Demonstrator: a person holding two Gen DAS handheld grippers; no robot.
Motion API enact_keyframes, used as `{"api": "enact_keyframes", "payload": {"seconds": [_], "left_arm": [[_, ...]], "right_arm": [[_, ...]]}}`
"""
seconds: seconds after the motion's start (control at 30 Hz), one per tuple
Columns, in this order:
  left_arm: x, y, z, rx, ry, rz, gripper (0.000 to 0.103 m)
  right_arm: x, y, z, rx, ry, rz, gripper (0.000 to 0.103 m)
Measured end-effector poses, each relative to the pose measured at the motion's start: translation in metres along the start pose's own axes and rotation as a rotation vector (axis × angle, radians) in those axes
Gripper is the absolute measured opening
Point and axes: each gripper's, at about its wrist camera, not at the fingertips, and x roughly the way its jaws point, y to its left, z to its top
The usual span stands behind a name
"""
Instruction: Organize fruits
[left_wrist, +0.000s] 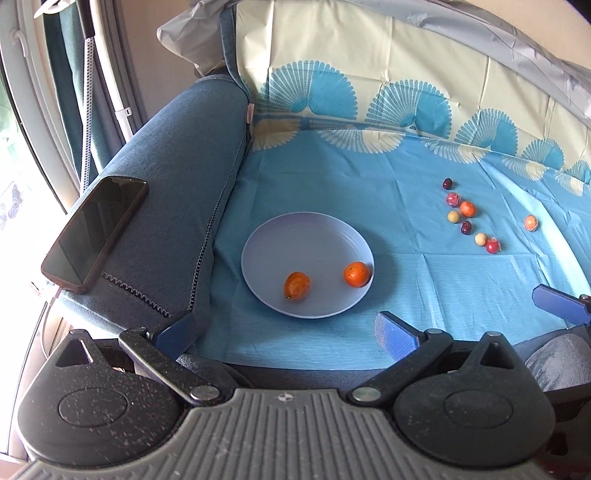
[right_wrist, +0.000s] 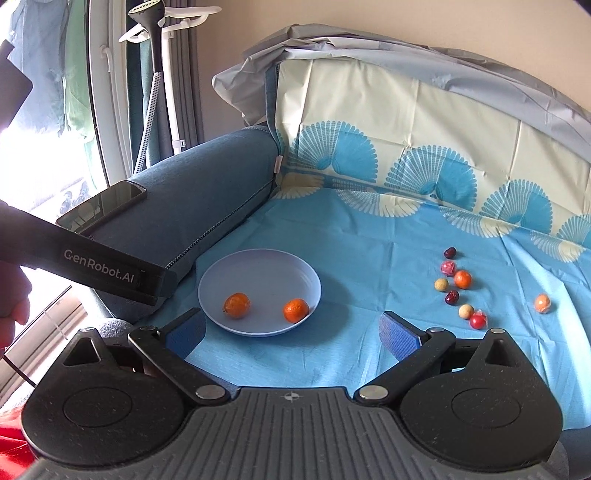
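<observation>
A pale lilac plate (left_wrist: 280, 236) (right_wrist: 258, 269) lies on the blue cloth and holds two oranges (left_wrist: 296, 285) (left_wrist: 356, 274) (right_wrist: 236, 305) (right_wrist: 295, 310). To its right lies a loose group of several small fruits (left_wrist: 468, 208) (right_wrist: 462, 279): orange, dark red, cream and wrapped red ones, with one orange piece (left_wrist: 530, 222) (right_wrist: 542, 302) apart on the far right. My left gripper (left_wrist: 284, 336) hangs open in front of the plate, nothing between its fingers. My right gripper (right_wrist: 293, 334) is open too, just short of the plate's near rim. A blue pad (left_wrist: 559, 304) of the right gripper shows at the edge of the left wrist view.
A dark phone (left_wrist: 94, 232) (right_wrist: 101, 206) rests on the blue sofa armrest (left_wrist: 177, 192) left of the plate. The patterned cloth (left_wrist: 369, 206) runs up the backrest behind. The left gripper's black body (right_wrist: 92, 266), held by a hand (right_wrist: 14, 295), crosses the right wrist view's left side.
</observation>
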Motion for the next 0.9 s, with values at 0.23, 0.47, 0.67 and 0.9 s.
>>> {"api": "enact_keyframes", "payload": {"seconds": [0.23,0.47,0.67,0.9], "left_arm": [[0.013,-0.017,0.009,0.024,0.023,-0.009,0.103],[0.037,-0.045,0.026,0.062,0.050,-0.028,0.103],[0.071,-0.087,0.057,0.109,0.059,-0.070,0.103],[0.144,-0.166,0.116,0.155,0.058,-0.184,0.103]], "right_arm": [[0.008,-0.013,-0.003,0.046,0.012,-0.014,0.100],[0.018,-0.053,-0.008,0.125,0.020,-0.093,0.100],[0.033,-0.119,-0.012,0.201,0.019,-0.224,0.100],[0.078,-0.245,-0.014,0.341,0.012,-0.434,0.100]]}}
